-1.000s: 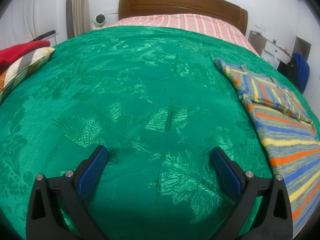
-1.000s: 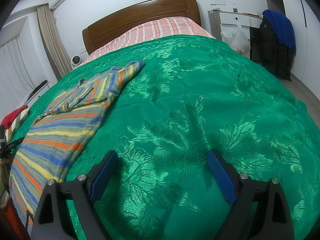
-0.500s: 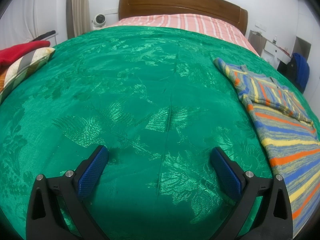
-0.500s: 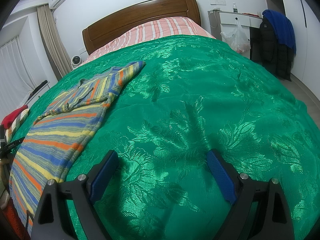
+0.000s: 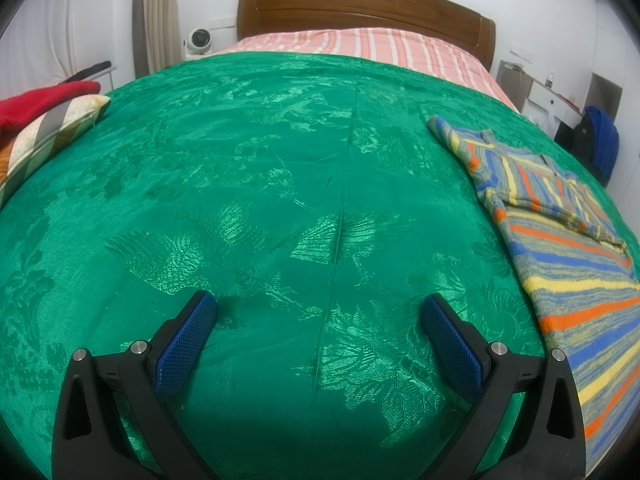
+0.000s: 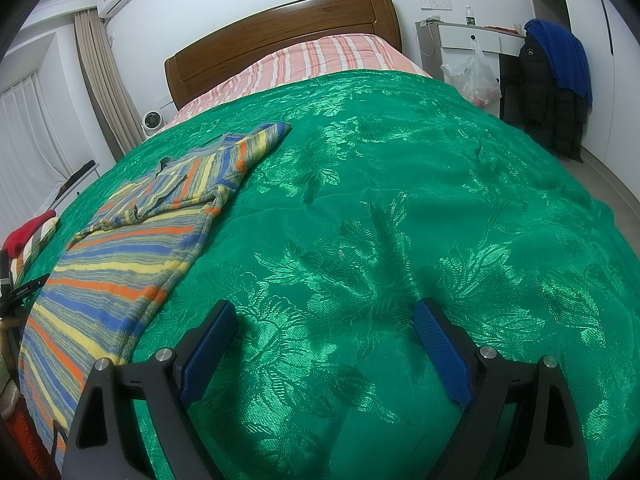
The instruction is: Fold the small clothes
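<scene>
Striped sweater (image 6: 132, 256), in bands of blue, yellow, orange and grey, lies flat on the green bedspread (image 5: 280, 200), with a sleeve folded across its chest. In the left wrist view it (image 5: 568, 264) runs along the right side of the bed; in the right wrist view it fills the left side, its hem near and its collar farther off.

Nearest in each view are the tools. The left gripper (image 5: 318, 312) hangs over bare green cloth with its blue pads (image 5: 184, 344) spread wide and nothing between them. The right gripper (image 6: 324, 318) stands just as wide over the bedspread, also empty, just right of the sweater's near edge.

Farther on the left side of the bed lie a patterned pillow (image 5: 48, 132) and a red cloth (image 5: 36, 100). Beyond the bedspread a pink striped sheet (image 6: 320, 60) reaches the wooden headboard (image 5: 360, 8). To the far right, a dark jacket (image 6: 556, 92) with blue fabric over it hangs beside a white desk (image 6: 468, 38).
</scene>
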